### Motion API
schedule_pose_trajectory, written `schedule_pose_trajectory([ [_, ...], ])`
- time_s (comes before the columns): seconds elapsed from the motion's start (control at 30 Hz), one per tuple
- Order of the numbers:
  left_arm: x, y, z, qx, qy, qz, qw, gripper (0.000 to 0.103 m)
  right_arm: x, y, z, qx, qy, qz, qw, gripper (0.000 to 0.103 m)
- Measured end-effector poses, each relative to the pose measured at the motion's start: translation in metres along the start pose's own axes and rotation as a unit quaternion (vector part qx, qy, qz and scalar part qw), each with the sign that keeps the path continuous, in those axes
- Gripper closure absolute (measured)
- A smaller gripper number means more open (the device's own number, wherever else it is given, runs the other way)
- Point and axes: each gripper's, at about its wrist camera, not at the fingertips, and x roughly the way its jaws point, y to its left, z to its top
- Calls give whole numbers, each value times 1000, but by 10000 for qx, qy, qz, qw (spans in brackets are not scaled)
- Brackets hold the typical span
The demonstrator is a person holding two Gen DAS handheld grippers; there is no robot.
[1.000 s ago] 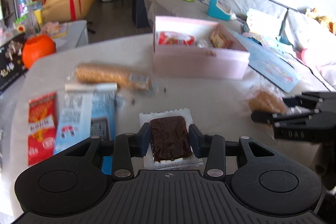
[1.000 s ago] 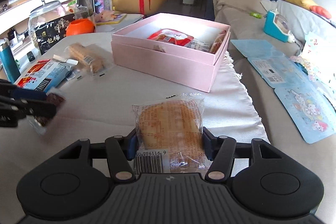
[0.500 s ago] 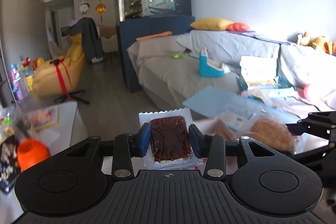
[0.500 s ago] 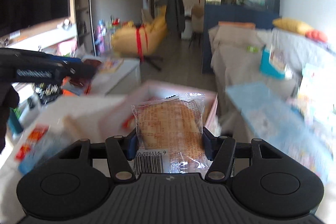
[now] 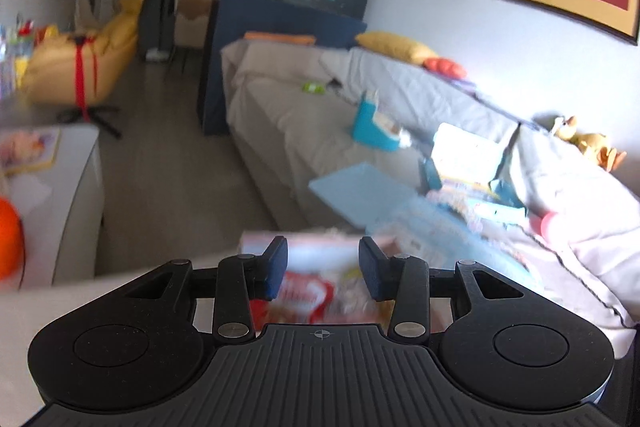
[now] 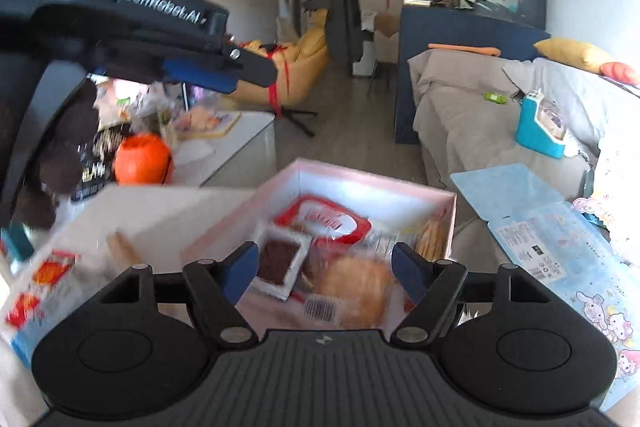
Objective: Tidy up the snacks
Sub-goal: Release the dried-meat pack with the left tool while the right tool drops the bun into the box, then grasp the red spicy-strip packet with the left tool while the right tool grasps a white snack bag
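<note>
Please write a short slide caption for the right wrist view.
Right gripper opening above the pink box, bread packet and brown snack bar lying inside.

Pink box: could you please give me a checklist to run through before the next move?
1. Right claw free of load: ok; jaws opening, pads clear of the bread packet.
2. Bread packet inside the pink box: ok.
3. Brown snack packet inside the box: ok.
4. Left claw empty: ok; nothing between its pads.
5. Packets lying flat in the box: cannot tell; blurred.
6. All snacks packed: not ok; loose packets lie on the table.
</note>
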Motion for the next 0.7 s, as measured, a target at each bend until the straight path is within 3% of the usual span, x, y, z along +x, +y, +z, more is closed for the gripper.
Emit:
schedule_pose_trajectory([
  [0.2,-31,50,-64,-628,431,880,9932,59,-6,22,-22,-280,331,224,9988,29],
  [0.4,-100,104,-120,-1410,231,1585,9770,60,6,51,-23,-421,600,719,9947,29],
  [0.57,-150,136,-150,-1983,26,2104,9573,60,34,90,-10,-543,919,1376,9847,29],
  [0.7,-172,156,-169,-2342,66,2161,9479,60,55,123,1,-435,1279,1832,9738,29],
])
